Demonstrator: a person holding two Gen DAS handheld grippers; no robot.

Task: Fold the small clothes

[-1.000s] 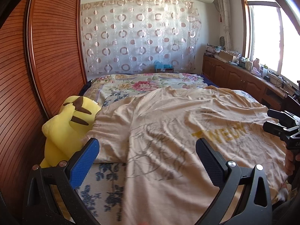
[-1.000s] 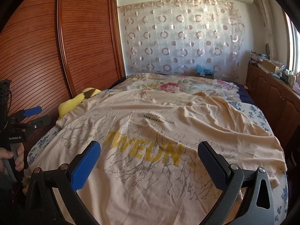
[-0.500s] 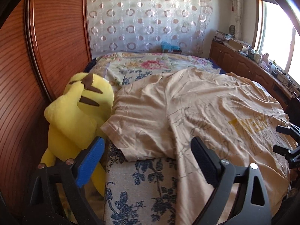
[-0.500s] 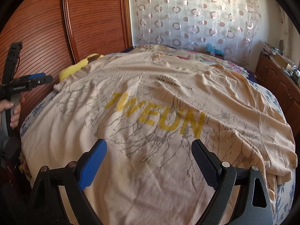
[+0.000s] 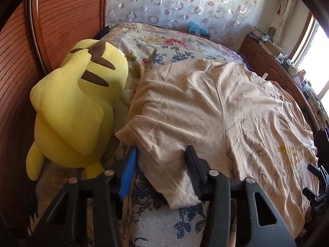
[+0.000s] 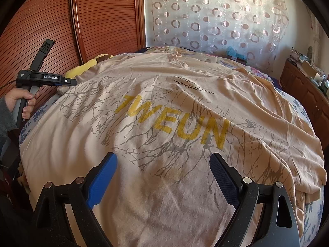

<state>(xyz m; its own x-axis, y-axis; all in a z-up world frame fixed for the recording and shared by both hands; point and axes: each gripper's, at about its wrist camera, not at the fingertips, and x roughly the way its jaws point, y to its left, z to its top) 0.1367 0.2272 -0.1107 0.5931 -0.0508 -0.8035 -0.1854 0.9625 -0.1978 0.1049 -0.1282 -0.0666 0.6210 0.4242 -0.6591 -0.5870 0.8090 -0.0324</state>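
A beige T-shirt (image 6: 164,107) with yellow "TWEUN" lettering and grey branch print lies spread face up over the bed. Its left sleeve (image 5: 164,135) lies at the bed's left edge. My left gripper (image 5: 161,154) is open, its jaws narrowed and straddling the sleeve's hem, the fabric between the fingers. My right gripper (image 6: 163,162) is open and empty, hovering low over the shirt's lower front. The left gripper also shows in the right wrist view (image 6: 67,80), held by a hand at the bed's left side.
A yellow plush toy (image 5: 76,107) lies against the wooden wardrobe (image 5: 18,82) beside the sleeve. The floral bedspread (image 5: 170,47) shows beyond the shirt. A wooden cabinet (image 6: 306,90) with clutter runs along the right wall. A patterned curtain (image 6: 216,16) hangs behind the bed.
My left gripper has moved left and down to the sleeve and its jaws have narrowed around the hem. My right gripper has moved down closer to the shirt's front.
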